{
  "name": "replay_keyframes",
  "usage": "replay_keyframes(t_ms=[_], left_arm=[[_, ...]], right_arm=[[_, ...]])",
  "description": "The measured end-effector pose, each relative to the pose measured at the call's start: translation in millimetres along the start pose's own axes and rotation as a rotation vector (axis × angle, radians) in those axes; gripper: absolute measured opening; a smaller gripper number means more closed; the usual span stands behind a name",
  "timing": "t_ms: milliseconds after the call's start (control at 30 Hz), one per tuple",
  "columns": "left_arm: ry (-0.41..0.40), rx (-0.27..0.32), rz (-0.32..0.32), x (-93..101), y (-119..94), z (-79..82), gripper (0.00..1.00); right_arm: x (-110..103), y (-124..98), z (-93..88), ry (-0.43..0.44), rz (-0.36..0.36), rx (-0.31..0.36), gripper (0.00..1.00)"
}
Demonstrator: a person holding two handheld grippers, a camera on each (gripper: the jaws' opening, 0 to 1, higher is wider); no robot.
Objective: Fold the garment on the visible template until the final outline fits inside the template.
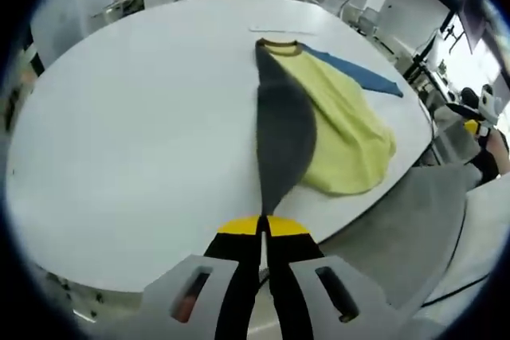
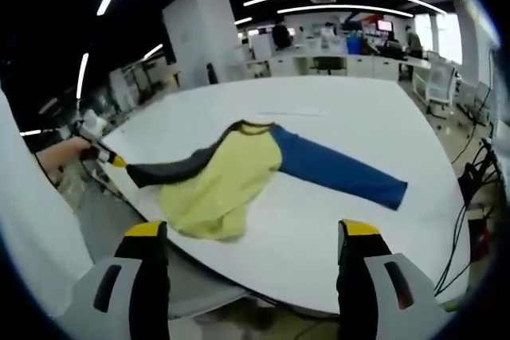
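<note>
The garment, a yellow shirt with one grey and one blue sleeve, lies near the tabletop edge; the left gripper pinches the grey sleeve cuff, the right gripper hangs wide open. Folding looks barely begun; next, carry that sleeve across the body

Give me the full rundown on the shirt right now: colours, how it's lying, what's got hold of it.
The long-sleeved shirt has a yellow body, one dark grey sleeve, one blue sleeve and a dark-trimmed neckline. It looks like soft knit fabric. It lies rumpled and unfolded near the edge of the white table, hem toward that edge. The blue sleeve lies flat, stretched out on the tabletop. The grey sleeve is pulled out taut past the table edge, its cuff pinched in the left gripper. The right gripper hangs open, clear of the cloth.
</note>
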State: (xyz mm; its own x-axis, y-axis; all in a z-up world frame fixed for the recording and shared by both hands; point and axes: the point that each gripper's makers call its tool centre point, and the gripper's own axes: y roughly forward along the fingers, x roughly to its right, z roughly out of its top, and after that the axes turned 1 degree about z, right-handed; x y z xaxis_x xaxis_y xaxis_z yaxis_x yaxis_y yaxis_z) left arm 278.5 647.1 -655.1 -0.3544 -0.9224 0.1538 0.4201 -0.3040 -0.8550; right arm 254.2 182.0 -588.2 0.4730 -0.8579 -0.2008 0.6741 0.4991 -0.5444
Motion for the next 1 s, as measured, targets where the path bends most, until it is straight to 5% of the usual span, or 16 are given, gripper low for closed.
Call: replay_keyframes(t_ms=[1000], left_arm=[[0.055, -0.041, 0.062, -48.0, -15.0, 15.8, 0.00]], right_arm=[[3.3, 0.3, -6.1, 0.012, -0.015, -0.011, 0.87]])
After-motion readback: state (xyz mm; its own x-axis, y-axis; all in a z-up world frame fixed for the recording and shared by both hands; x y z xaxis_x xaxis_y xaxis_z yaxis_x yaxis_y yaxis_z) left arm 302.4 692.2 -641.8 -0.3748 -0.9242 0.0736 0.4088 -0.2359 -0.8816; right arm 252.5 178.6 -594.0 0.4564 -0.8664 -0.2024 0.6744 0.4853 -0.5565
